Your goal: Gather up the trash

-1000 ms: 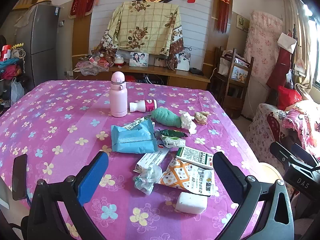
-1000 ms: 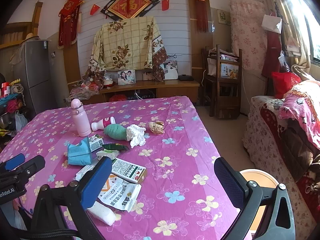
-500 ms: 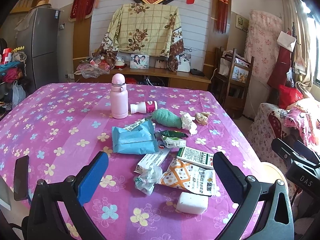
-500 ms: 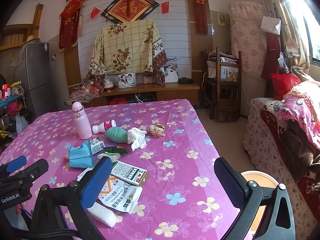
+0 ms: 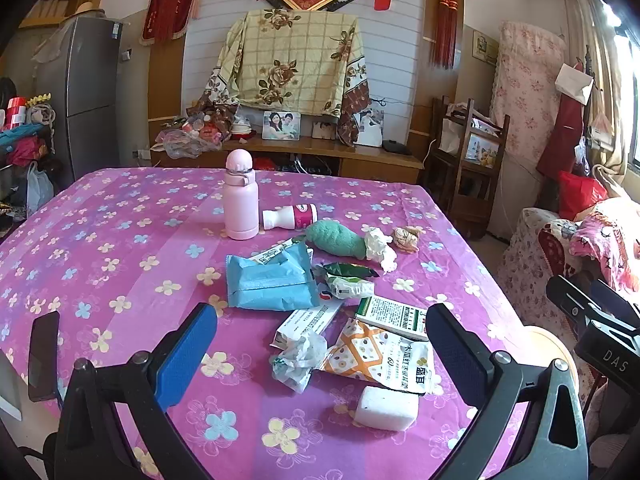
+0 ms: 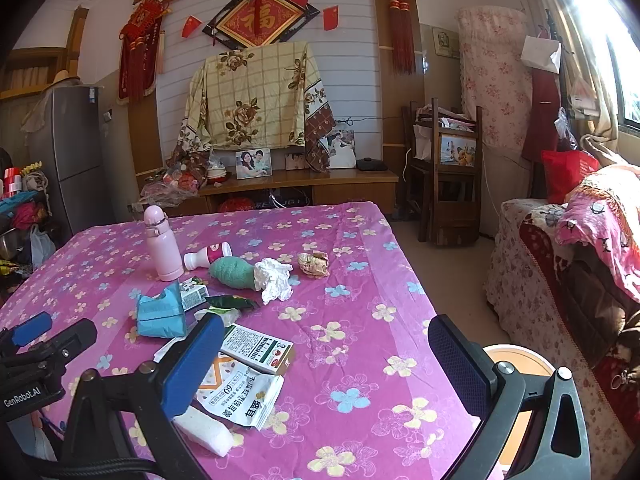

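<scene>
Trash lies in a heap on the pink flowered tablecloth: a blue tissue pack, a crumpled wrapper, an orange-white packet, a green-white carton, a white foam block, white crumpled tissue and a brown paper ball. My left gripper is open and empty above the near heap. My right gripper is open and empty over the table's right side, with the carton and packet at its left finger.
A pink flask stands upright at mid table, a small white bottle lies beside it, with a green cloth nearby. A round bin rim sits on the floor right of the table. A sofa is at right.
Both views have tilted slightly upward, so the table contents sit a little lower in frame. Both grippers stay open; nothing on the table has moved.
</scene>
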Demonstrator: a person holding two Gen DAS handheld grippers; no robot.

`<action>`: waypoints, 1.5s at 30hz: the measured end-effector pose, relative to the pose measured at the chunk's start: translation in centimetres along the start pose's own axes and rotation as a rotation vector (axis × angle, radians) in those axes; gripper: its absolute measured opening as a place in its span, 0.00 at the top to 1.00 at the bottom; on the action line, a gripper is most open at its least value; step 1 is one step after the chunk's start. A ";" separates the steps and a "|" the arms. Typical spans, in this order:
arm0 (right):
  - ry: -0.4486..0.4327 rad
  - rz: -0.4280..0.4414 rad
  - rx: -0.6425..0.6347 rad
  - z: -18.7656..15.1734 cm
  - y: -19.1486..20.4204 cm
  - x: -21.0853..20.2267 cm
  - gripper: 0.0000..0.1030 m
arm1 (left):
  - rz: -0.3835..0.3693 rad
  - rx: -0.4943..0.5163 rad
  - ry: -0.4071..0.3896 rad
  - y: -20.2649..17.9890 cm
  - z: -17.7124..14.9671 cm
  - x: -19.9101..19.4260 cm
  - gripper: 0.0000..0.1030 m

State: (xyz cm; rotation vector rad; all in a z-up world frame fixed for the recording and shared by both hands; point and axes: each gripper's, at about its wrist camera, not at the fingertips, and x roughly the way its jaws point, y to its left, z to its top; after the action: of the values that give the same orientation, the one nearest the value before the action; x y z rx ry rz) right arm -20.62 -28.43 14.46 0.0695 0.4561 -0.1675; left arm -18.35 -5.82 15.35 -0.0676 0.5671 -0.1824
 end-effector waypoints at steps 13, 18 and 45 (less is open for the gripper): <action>-0.003 -0.002 -0.002 0.1 -0.1 0.0 0.00 | 0.004 0.001 -0.008 0.3 0.0 0.1 0.00; -0.010 0.003 0.000 0.2 0.0 -0.1 0.00 | 0.006 0.005 -0.013 0.5 0.1 0.1 0.00; 0.064 0.025 -0.028 -0.7 0.7 1.0 0.00 | 0.028 0.008 -0.004 0.5 -0.6 0.7 0.00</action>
State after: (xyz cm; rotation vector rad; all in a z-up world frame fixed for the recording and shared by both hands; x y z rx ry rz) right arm -19.85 -27.79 13.43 0.0528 0.5209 -0.1343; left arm -18.04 -5.44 14.39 -0.0517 0.5633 -0.1571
